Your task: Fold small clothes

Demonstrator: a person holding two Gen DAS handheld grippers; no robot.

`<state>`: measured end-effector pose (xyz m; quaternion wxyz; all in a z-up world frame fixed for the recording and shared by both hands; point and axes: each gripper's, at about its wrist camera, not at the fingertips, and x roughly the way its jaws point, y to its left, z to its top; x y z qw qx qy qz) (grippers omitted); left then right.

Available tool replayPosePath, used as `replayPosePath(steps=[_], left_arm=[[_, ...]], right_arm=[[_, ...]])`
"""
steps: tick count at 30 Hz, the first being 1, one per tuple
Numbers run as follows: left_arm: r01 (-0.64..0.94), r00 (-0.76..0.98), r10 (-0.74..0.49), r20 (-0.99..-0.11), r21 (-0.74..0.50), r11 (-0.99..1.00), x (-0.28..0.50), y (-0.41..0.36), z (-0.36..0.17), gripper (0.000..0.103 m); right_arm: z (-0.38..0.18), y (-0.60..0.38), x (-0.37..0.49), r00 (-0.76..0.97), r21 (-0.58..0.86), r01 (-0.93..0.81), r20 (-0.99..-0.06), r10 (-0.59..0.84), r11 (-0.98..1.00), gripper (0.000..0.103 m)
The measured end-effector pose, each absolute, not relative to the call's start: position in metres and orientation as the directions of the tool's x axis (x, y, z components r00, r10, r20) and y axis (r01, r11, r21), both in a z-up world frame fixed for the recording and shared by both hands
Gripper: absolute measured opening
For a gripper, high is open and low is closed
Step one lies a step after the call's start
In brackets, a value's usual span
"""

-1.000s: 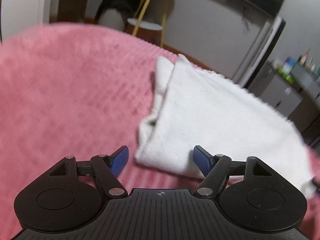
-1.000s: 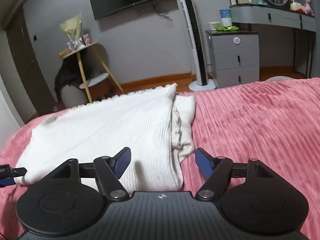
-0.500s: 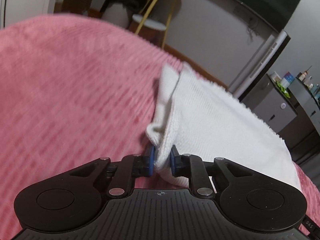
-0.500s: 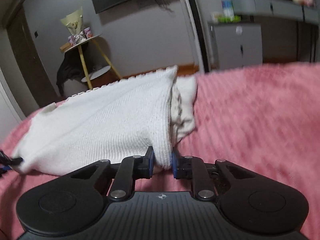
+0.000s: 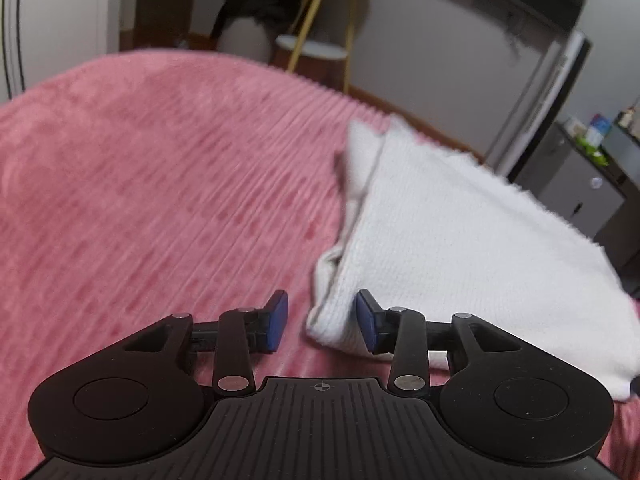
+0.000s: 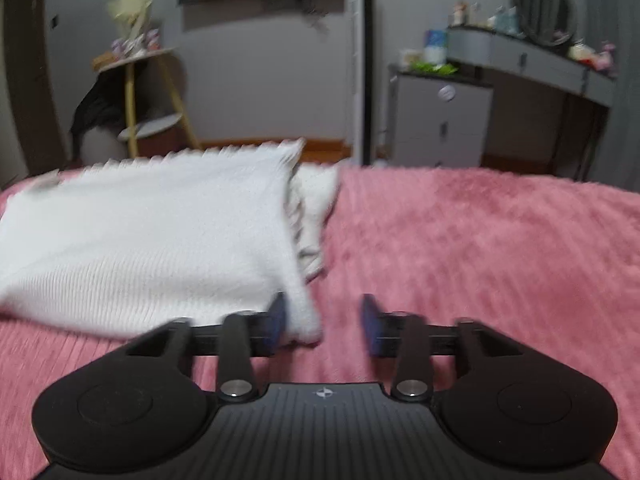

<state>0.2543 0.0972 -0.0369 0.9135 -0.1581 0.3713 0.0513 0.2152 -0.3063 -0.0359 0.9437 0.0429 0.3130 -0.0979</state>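
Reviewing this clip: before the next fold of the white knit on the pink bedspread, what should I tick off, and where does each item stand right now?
1. Left gripper released: ok. Its jaws have just been opening; a corner of the white knit garment lies between them, pads not pressing.
2. Right gripper released: ok. Jaws have just been opening; the garment's other near corner rests against one pad only.
3. Garment resting on the pink bedspread, not lifted: ok.
4. Fold edges aligned: not ok. An inner layer sticks out past the top layer at the side.
5. Far edge lying flat: cannot tell, too blurred.
6. Bedspread beside the garment free for the next fold: ok.
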Motion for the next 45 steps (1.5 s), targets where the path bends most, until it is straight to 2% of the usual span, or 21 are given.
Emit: replayPosePath(steps=[2,4,5,10,13,16,19,22,24,27,30,32,34,36,39,42,43,44,45], left_arm=[[-0.177,0.754,-0.011,-0.657,-0.219,0.960,0.247,0.085,-0.024,0.043],[-0.124,0.787,-0.020,-0.617,-0.190,0.974,0.243,0.065,-0.018,0.049],[-0.097,0.796,-0.031,-0.604,-0.179,0.979,0.244,0.054,-0.019,0.053],[-0.031,0.788,-0.061,-0.613,-0.139,0.990,0.260,0.008,-0.038,0.053],[-0.017,0.752,-0.030,-0.658,-0.065,0.998,0.270,-0.006,-0.061,0.055],[0.010,0.780,0.003,-0.625,0.017,1.000,0.262,-0.015,-0.072,0.055],[0.045,0.793,0.007,-0.609,0.070,0.997,0.258,-0.019,-0.073,0.055],[0.018,0.787,-0.018,-0.617,-0.006,1.000,0.256,-0.004,-0.064,0.061],[-0.056,0.792,0.020,-0.610,-0.040,0.998,0.254,0.013,-0.055,0.074],[-0.165,0.799,0.075,-0.597,-0.097,0.981,0.247,0.047,-0.045,0.077],[-0.268,0.778,0.121,-0.616,-0.153,0.951,0.247,0.078,-0.043,0.078],[-0.301,0.753,0.120,-0.647,-0.176,0.937,0.250,0.093,-0.044,0.078],[-0.283,0.731,0.063,-0.679,-0.218,0.934,0.258,0.100,-0.045,0.079],[-0.238,0.712,-0.029,-0.701,-0.280,0.930,0.262,0.104,-0.052,0.084],[-0.209,0.669,-0.096,-0.737,-0.311,0.927,0.279,0.105,-0.061,0.090],[-0.209,0.689,-0.107,-0.717,-0.338,0.918,0.287,0.104,-0.059,0.087],[-0.211,0.695,-0.127,-0.707,-0.369,0.905,0.289,0.106,-0.058,0.084],[-0.207,0.699,-0.155,-0.698,-0.405,0.891,0.295,0.108,-0.060,0.075],[-0.214,0.699,-0.167,-0.696,-0.426,0.879,0.299,0.108,-0.061,0.074]], right_arm=[[-0.025,-0.309,0.212,0.805,0.054,0.241,-0.570,-0.168,0.969,0.052],[-0.014,-0.301,0.210,0.845,0.107,0.219,-0.518,-0.134,0.970,0.049],[-0.010,-0.290,0.213,0.861,0.121,0.178,-0.501,-0.094,0.977,0.047],[-0.010,-0.225,0.232,0.872,0.097,-0.059,-0.479,0.099,0.994,0.043],[-0.029,-0.207,0.243,0.836,0.063,-0.103,-0.535,0.121,0.993,0.040],[-0.054,-0.205,0.250,0.785,-0.011,-0.122,-0.614,0.090,0.992,0.038],[-0.055,-0.210,0.243,0.790,-0.063,-0.155,-0.607,0.085,0.986,0.038],[-0.052,-0.214,0.241,0.785,-0.043,-0.144,-0.614,0.088,0.989,0.039],[-0.046,-0.211,0.238,0.789,-0.065,-0.138,-0.610,0.070,0.988,0.039],[-0.034,-0.211,0.230,0.822,-0.114,-0.108,-0.569,0.024,0.988,0.040],[-0.026,-0.209,0.227,0.847,-0.016,-0.137,-0.521,0.109,0.990,0.040],[-0.029,-0.196,0.231,0.845,0.002,-0.172,-0.513,0.148,0.985,0.040],[-0.039,-0.185,0.236,0.835,0.009,-0.211,-0.518,0.184,0.978,0.040],[-0.054,-0.177,0.244,0.801,-0.010,-0.223,-0.571,0.178,0.975,0.039],[-0.057,-0.178,0.246,0.796,-0.019,-0.230,-0.579,0.177,0.973,0.039],[-0.053,-0.185,0.240,0.805,0.000,-0.222,-0.564,0.183,0.975,0.039],[-0.052,-0.188,0.238,0.809,0.006,-0.220,-0.557,0.186,0.976,0.039],[-0.051,-0.191,0.237,0.816,0.009,-0.212,-0.549,0.182,0.977,0.041],[-0.050,-0.193,0.236,0.823,0.015,-0.195,-0.541,0.172,0.981,0.042]])
